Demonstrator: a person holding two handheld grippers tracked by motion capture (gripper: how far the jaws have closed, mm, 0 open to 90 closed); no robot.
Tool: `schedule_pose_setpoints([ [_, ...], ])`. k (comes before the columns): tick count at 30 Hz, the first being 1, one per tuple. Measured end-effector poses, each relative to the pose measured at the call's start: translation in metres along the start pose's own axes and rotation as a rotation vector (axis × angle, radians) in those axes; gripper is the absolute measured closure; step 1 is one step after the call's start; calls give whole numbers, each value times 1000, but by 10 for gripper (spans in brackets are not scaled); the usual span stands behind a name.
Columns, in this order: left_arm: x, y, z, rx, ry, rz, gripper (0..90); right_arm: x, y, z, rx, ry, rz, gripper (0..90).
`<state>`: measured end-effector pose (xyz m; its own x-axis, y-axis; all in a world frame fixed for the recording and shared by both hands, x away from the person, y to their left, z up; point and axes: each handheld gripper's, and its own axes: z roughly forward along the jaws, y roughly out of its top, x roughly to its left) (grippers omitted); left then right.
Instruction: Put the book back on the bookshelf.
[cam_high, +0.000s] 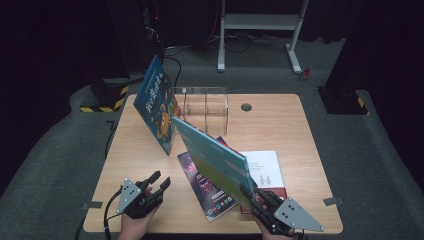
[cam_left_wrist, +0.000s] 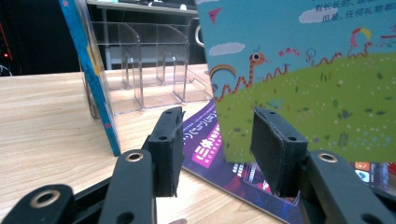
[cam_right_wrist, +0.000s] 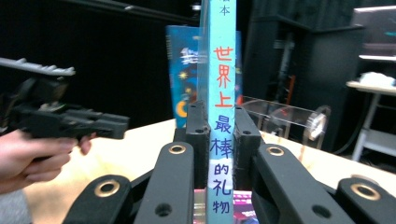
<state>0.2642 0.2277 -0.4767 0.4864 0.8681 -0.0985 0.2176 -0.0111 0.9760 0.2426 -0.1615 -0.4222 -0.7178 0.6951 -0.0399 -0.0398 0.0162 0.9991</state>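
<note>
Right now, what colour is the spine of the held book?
Light blue spine with red and blue characters, best in the right gripper view.

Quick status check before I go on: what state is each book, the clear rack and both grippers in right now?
Light-blue book: lifted, tilted, clamped at its spine.
Dark-blue book: upright, leaning beside the rack.
Purple book: lying flat on the table.
White book: lying flat.
Clear rack: standing, slots empty.
Right gripper: shut on the light-blue book.
Left gripper: open, holding nothing.
</note>
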Motion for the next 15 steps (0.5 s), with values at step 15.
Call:
schedule_pose_setpoints([
  [15, -1, 0, 1, 10, -9, 6, 537, -3, -8, 1, -17, -101, 80, 807],
])
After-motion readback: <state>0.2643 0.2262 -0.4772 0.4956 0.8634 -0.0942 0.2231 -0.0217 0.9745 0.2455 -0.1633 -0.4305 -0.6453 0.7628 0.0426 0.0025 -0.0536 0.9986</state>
